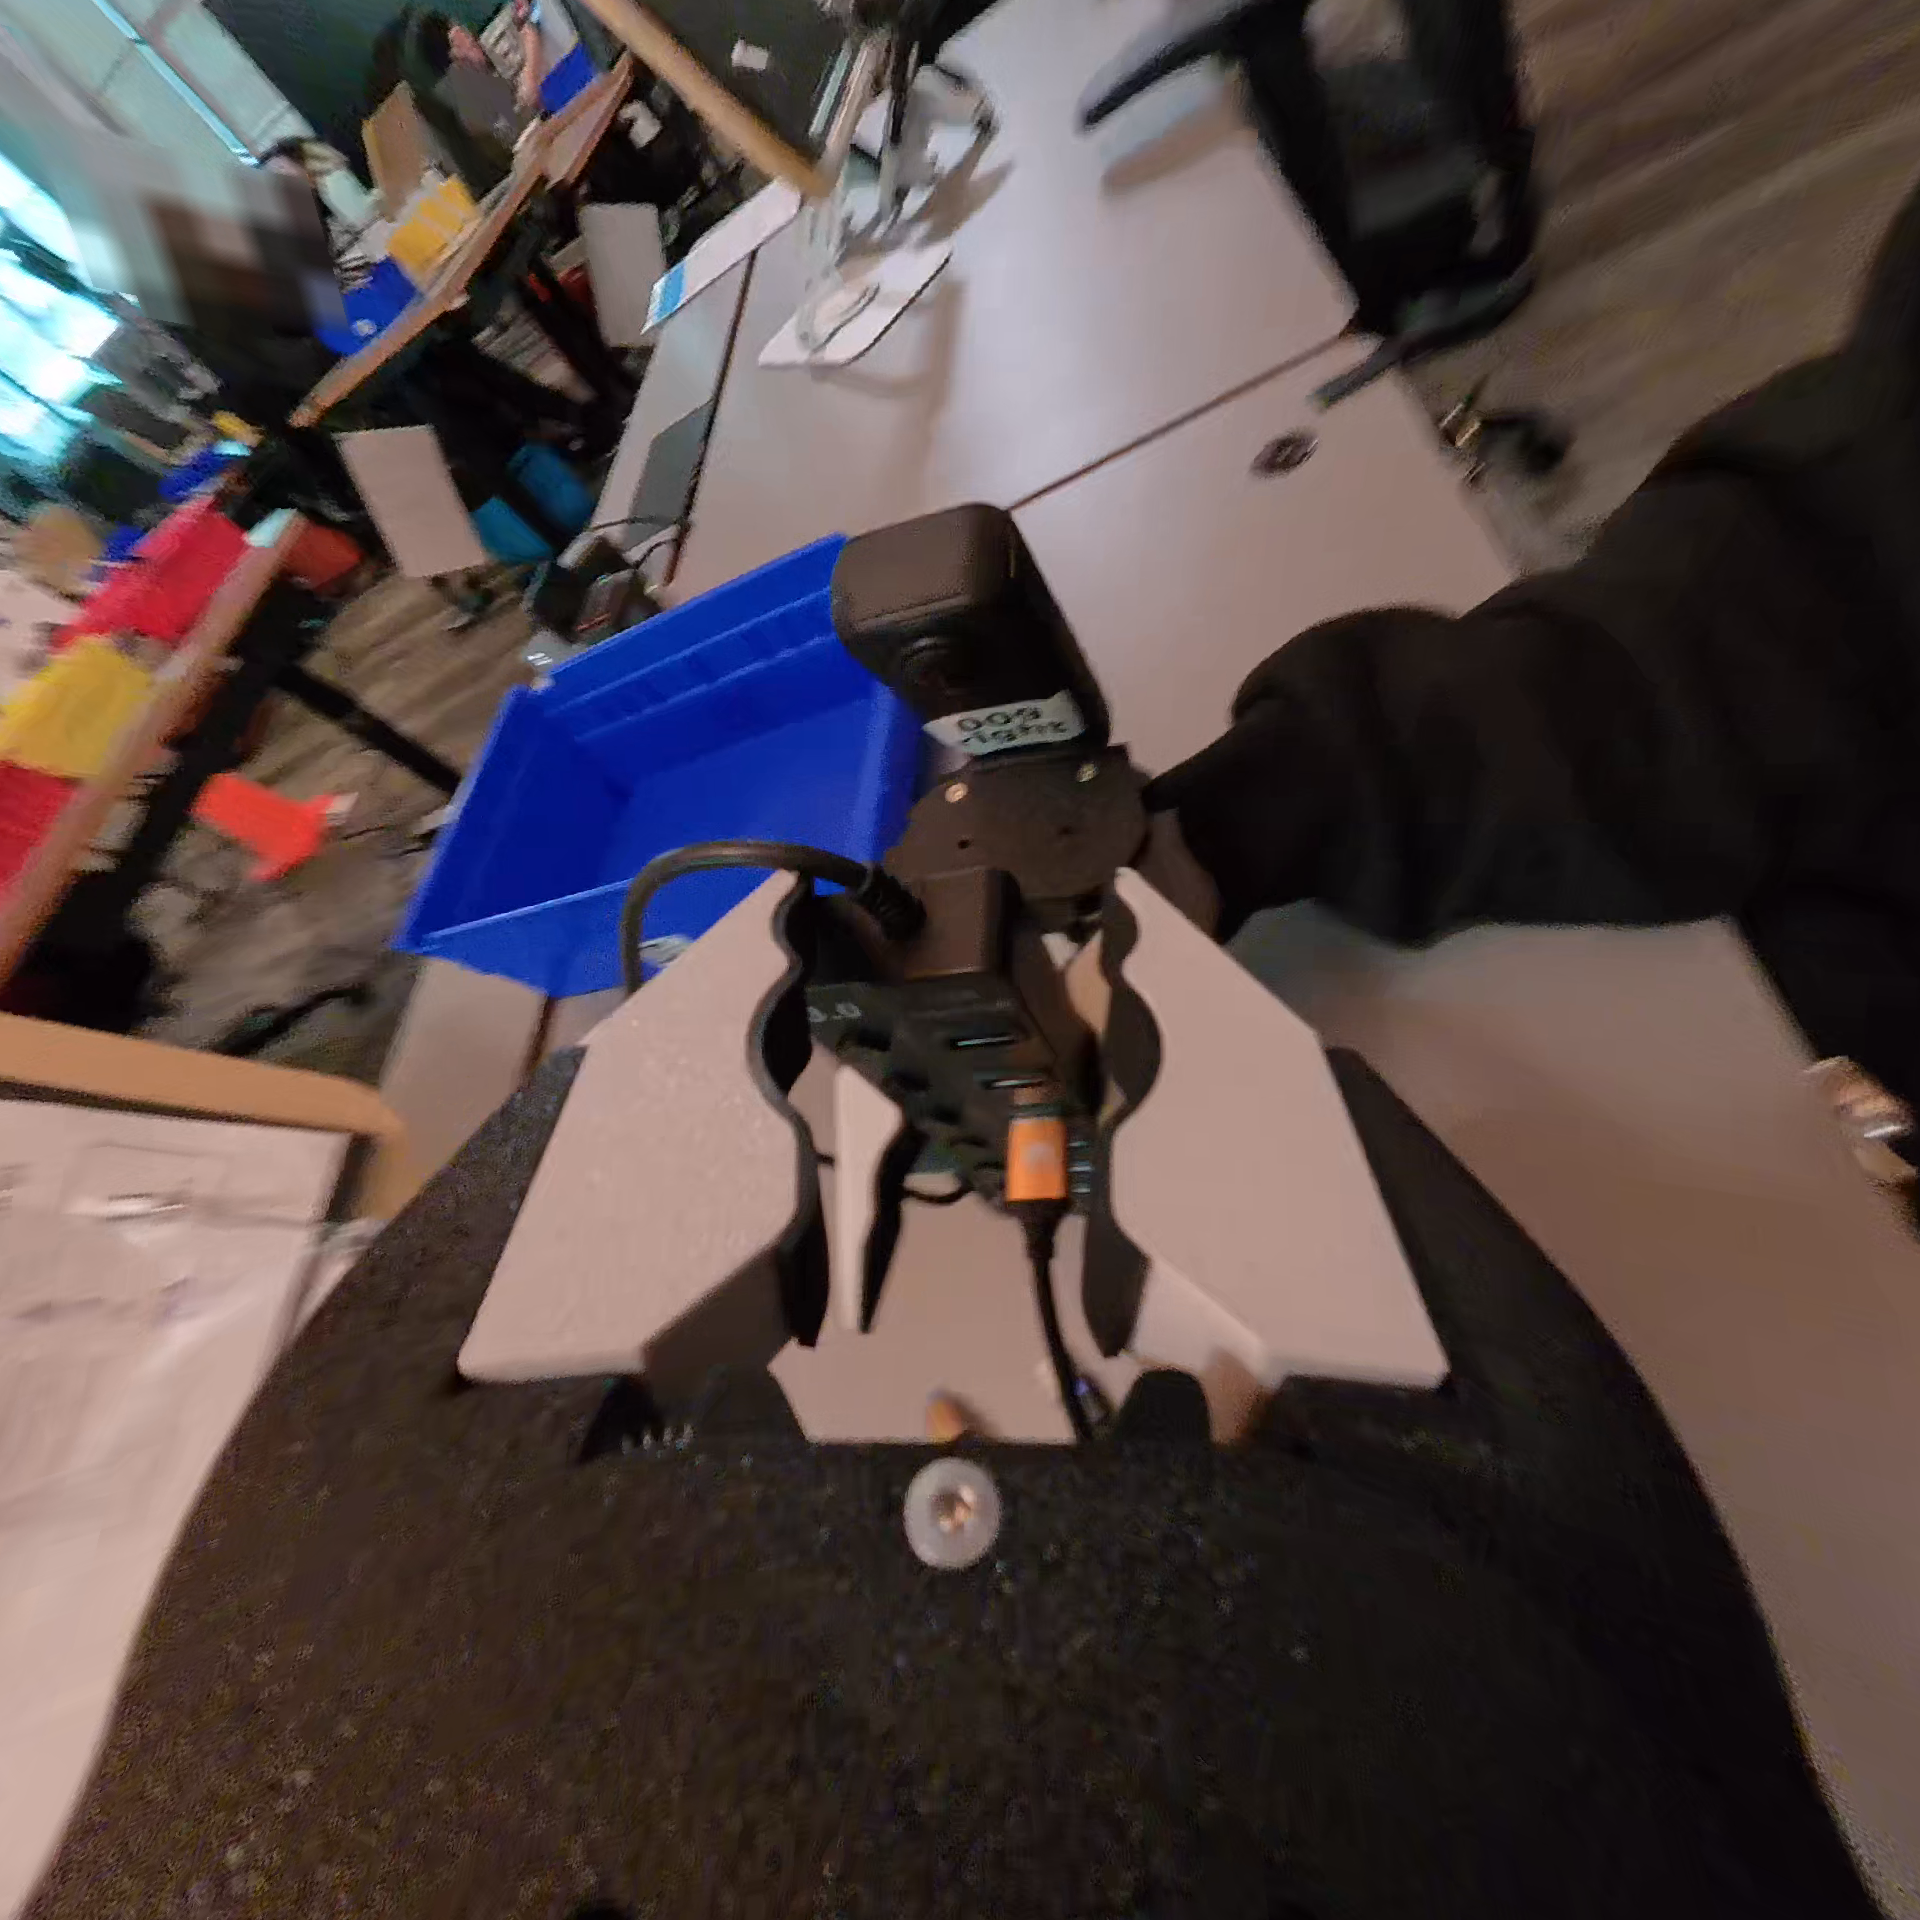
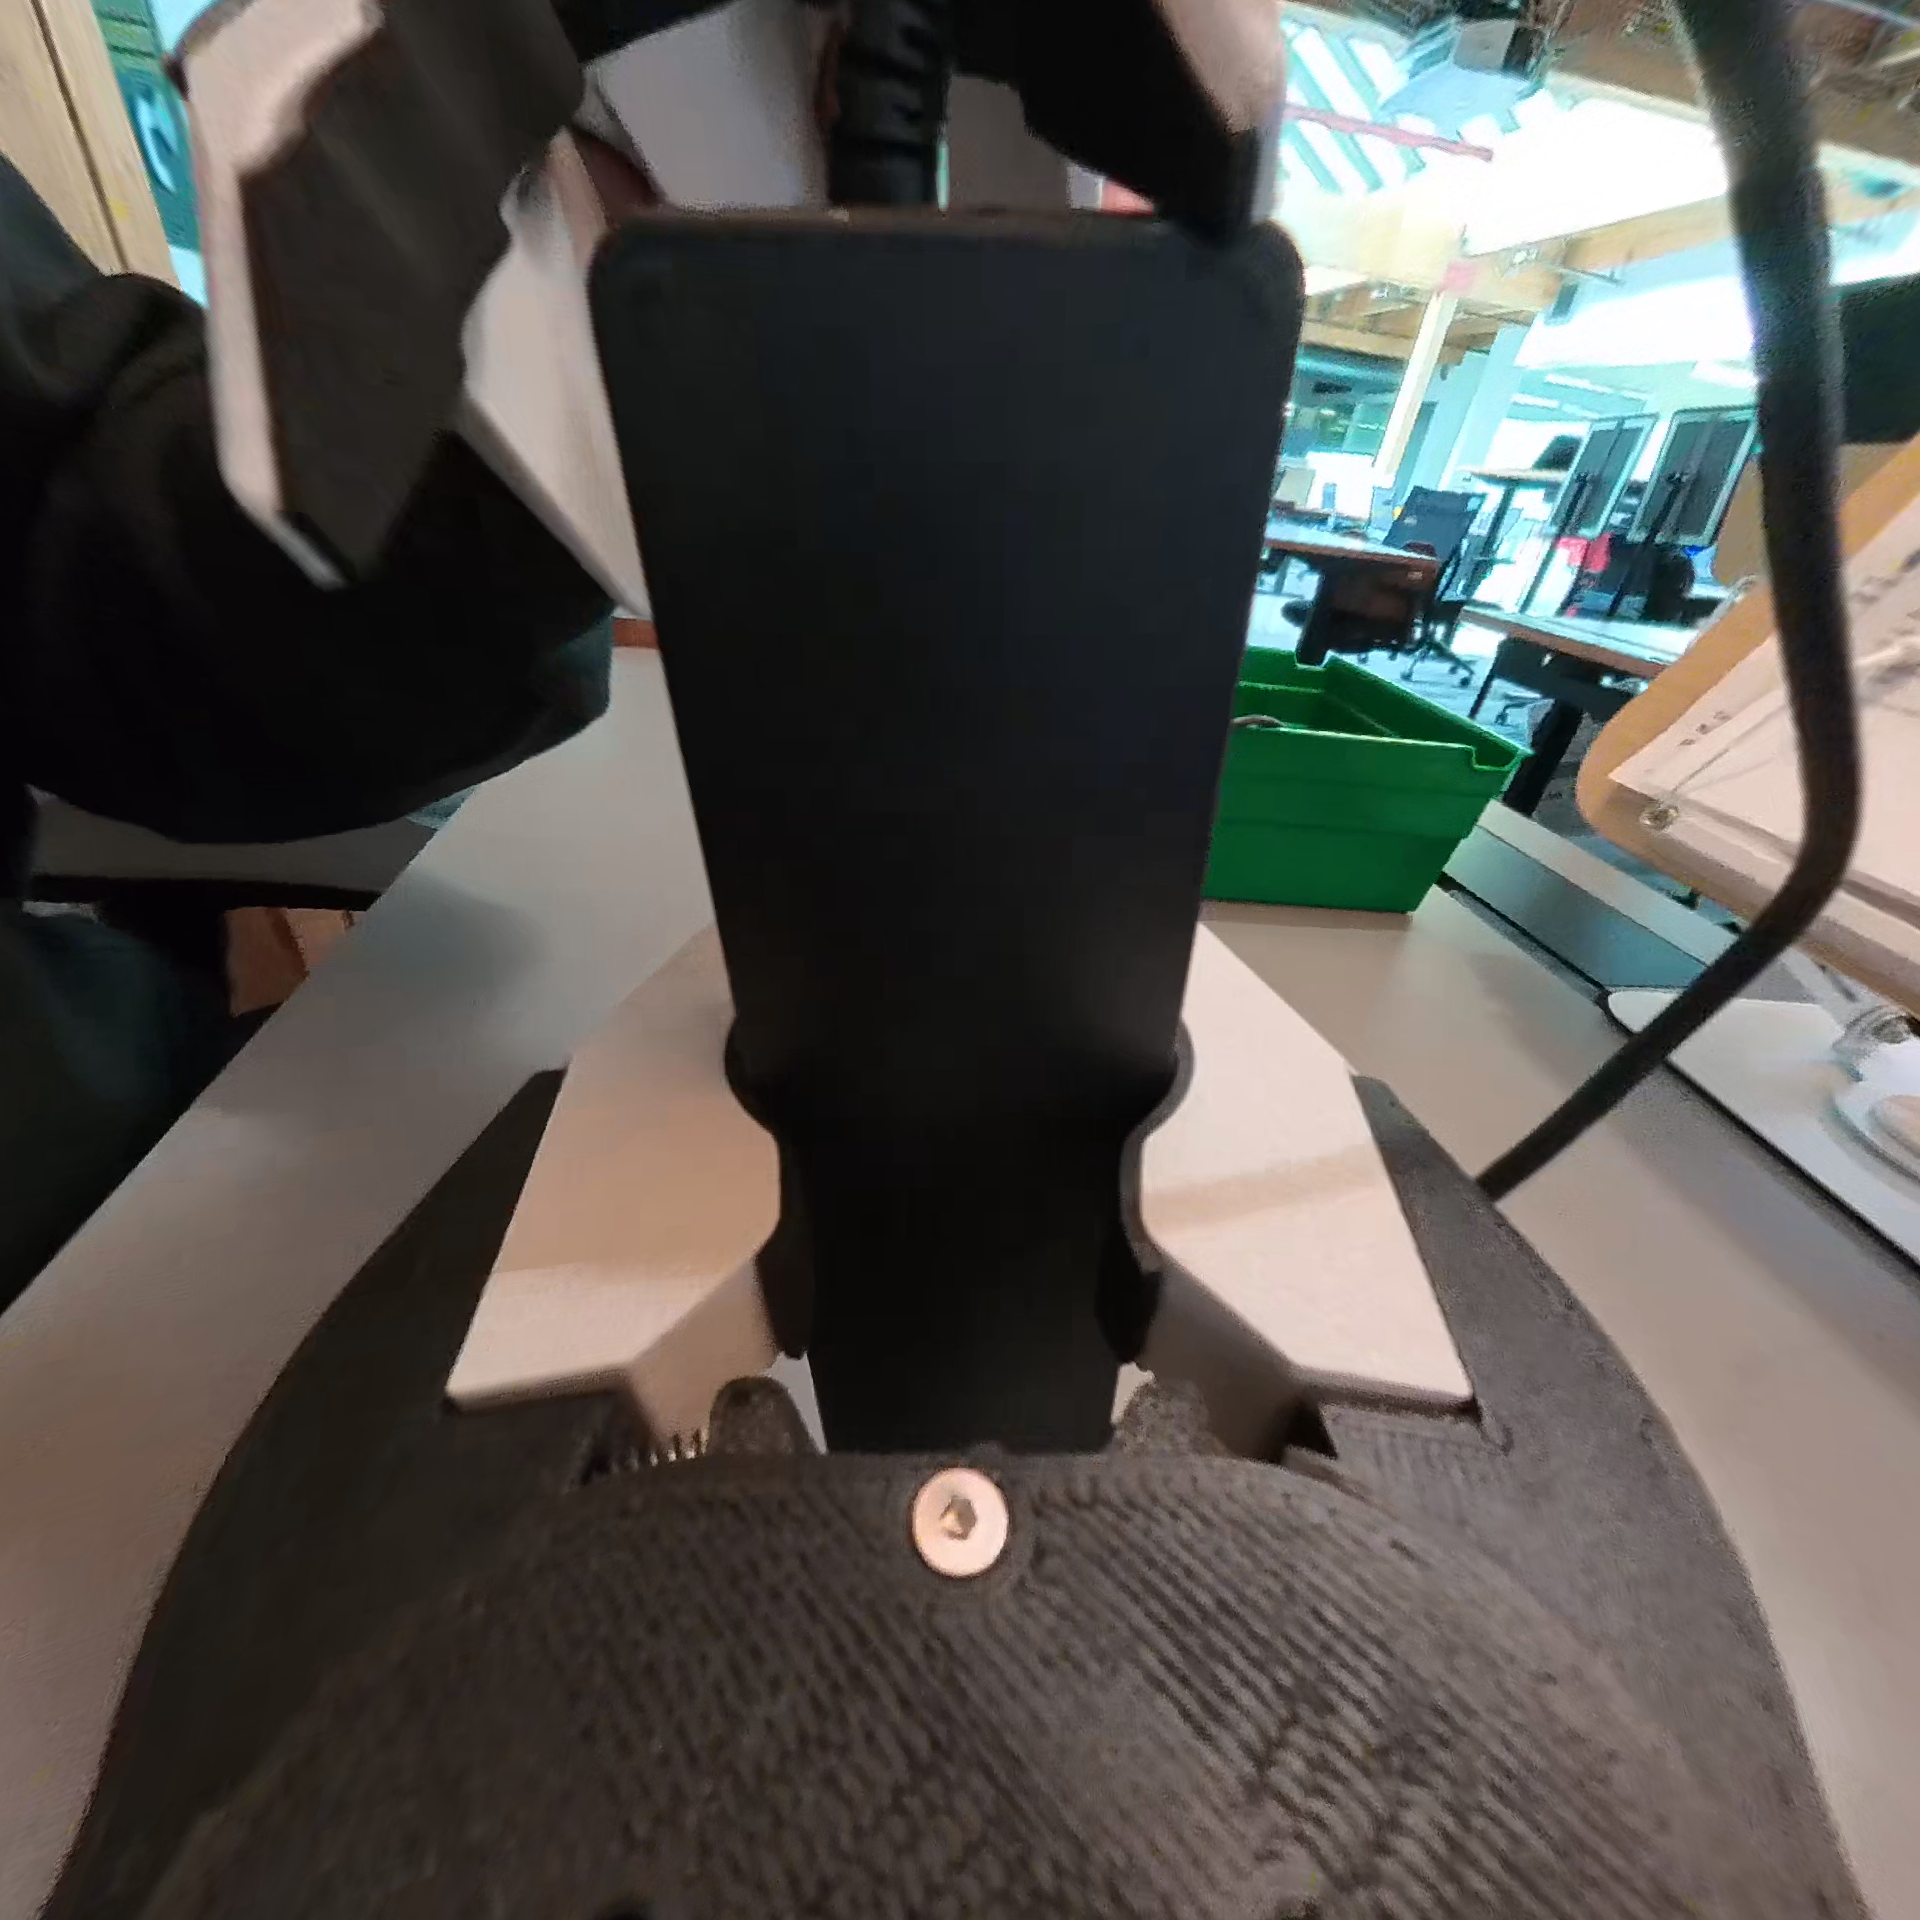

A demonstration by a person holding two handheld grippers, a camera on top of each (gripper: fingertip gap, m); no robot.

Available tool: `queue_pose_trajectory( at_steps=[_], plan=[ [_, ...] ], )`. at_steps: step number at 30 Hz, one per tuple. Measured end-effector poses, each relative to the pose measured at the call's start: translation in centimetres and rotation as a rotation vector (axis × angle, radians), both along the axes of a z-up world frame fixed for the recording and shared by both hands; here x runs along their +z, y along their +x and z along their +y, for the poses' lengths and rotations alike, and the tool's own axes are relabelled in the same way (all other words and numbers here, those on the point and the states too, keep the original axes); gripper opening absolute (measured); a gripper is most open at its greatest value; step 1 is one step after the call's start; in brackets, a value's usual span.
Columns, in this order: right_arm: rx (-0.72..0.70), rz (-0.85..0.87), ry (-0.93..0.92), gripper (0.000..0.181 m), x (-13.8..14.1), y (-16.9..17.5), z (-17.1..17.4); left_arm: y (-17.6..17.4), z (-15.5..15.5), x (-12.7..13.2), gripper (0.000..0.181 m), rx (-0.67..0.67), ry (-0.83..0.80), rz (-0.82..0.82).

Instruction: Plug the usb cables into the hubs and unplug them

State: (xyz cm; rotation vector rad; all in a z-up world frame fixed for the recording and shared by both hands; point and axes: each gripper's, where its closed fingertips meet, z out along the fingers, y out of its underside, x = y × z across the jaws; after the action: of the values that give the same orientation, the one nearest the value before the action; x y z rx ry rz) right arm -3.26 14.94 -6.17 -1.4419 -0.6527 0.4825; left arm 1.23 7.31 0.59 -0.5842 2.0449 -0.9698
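The landmark is the black USB hub (image 1: pixel 940 1049), held up above the grey table (image 1: pixel 1195 343) between the two grippers.

In the left wrist view, the blue bin (image 1: pixel 665 769) sits to the left of the hub and behind it, on the table edge. The hub's own black cable (image 1: pixel 686 862) loops out of its far end toward that bin. The left gripper (image 1: pixel 951 997) has its pale fingers (image 1: pixel 675 1164) set on either side of the hub with a visible gap between them and its sides, so they stand fairly wide and I cannot tell that they touch it. The hub's long axis runs along those fingers, away from the camera, with its row of ports facing up. An orange USB plug (image 1: pixel 1034 1153) sits in a port at the hub's near end, its thin cable (image 1: pixel 1055 1330) trailing back toward the camera. Beyond the hub's far end is the right gripper (image 1: pixel 1013 904), facing this way, with a gloved hand (image 1: pixel 1382 769) to the hub's right.

In the right wrist view, the hub (image 2: pixel 940 665) fills the centre as a flat black slab, its long axis pointing straight away from the camera. The right gripper (image 2: pixel 951 1060) pinches the hub's near end between its fingers (image 2: pixel 1278 1195), closed narrow against both sides. The left gripper (image 2: pixel 894 197) meets the hub's far end. A green bin (image 2: pixel 1340 790) stands on the table to the hub's right.
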Motion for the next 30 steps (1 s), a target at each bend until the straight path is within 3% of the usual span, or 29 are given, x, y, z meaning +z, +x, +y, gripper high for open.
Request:
queue_pose_trajectory(
  at_steps=[1,3,10,15,17,19,20,21,22,24,30],
  plan=[
    [-0.005,0.013,-0.013,0.065,0.0,0.3,0.0,-0.1,-0.1,0.2,0.054,-0.011,-0.077,0.024],
    [-0.003,0.069,-0.017,0.064,0.6,0.8,0.0,0.6,1.4,0.9,0.036,0.063,-0.175,0.031],
    [-0.023,0.034,-0.032,0.065,0.1,1.1,0.2,0.6,2.1,0.5,0.042,0.056,0.007,-0.017],
    [-0.006,0.025,-0.032,0.064,0.0,0.6,0.1,0.1,2.5,0.2,0.042,0.028,0.052,-0.009],
    [0.009,0.052,-0.001,0.064,0.8,0.4,-0.2,0.0,2.0,0.7,0.041,0.009,-0.021,-0.035],
    [0.018,0.063,0.01,0.064,1.1,0.3,-0.3,0.1,1.7,1.5,0.039,-0.007,-0.208,-0.027],
    [0.016,0.061,0.017,0.064,1.1,0.4,-0.4,0.1,1.8,1.7,0.041,-0.02,-0.296,-0.008],
    [0.0,0.067,0.007,0.064,1.1,0.6,-0.2,0.6,2.6,1.9,0.063,0.026,-0.36,0.001],
    [0.001,0.057,0.001,0.065,0.9,0.6,-0.2,0.8,3.2,1.8,0.067,0.057,-0.386,0.009],
    [-0.005,0.05,0.013,0.064,0.9,0.7,-0.2,1.3,4.0,1.9,0.092,0.114,-0.361,-0.037],
    [-0.067,0.147,0.062,0.064,2.6,2.6,-0.3,0.8,4.8,1.2,0.079,0.174,-0.317,0.049]
  ],
)
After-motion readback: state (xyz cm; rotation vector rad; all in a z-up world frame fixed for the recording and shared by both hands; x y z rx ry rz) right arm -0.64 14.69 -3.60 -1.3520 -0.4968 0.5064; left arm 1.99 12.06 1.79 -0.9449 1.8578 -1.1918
